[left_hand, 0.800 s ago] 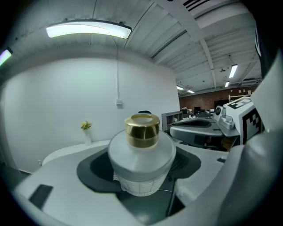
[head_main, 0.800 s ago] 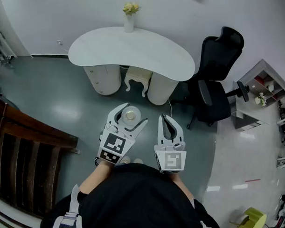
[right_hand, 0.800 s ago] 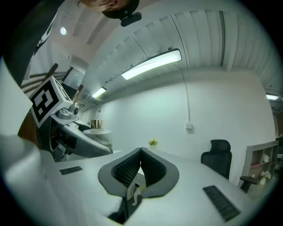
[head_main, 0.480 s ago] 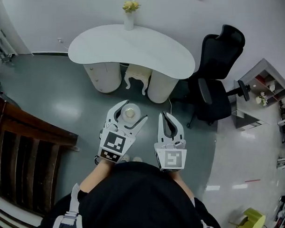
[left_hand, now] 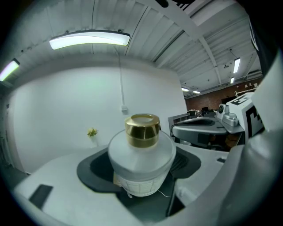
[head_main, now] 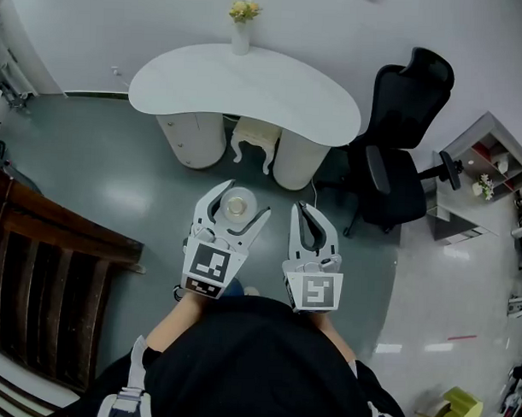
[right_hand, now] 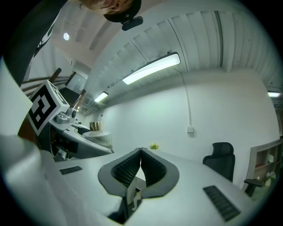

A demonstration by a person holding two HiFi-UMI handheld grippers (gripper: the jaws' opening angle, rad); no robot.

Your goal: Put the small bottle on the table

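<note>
Grey floor (head_main: 91, 172) fills most of the head view, and against the far wall stands a white kidney-shaped bench (head_main: 248, 83) with a vase (head_main: 241, 30) of yellow flowers at its far edge. A black office chair (head_main: 400, 148) stands off the bench's right end, and what looks like a small white stool (head_main: 250, 147) is tucked under the bench's front, though it is too small to be sure.

The left claw (head_main: 242, 199) has its jaws spread wide around the small bottle (left_hand: 141, 159), a squat white one with a gold cap. The pads press on its body from both sides and carry it upright. It hangs over the floor, well short of the bench's near edge. The right claw (head_main: 301, 212) is beside it, equally short of the bench, with its jaws closed together on nothing.

The step in hand looks to be the carry: the bottle is gripped but not yet over the bench. Next the person probably has to walk up to the bench's front, reach the left claw over the bare top clear of the vase, lower the bottle until its base sits flat, and only then spread the jaws
</note>
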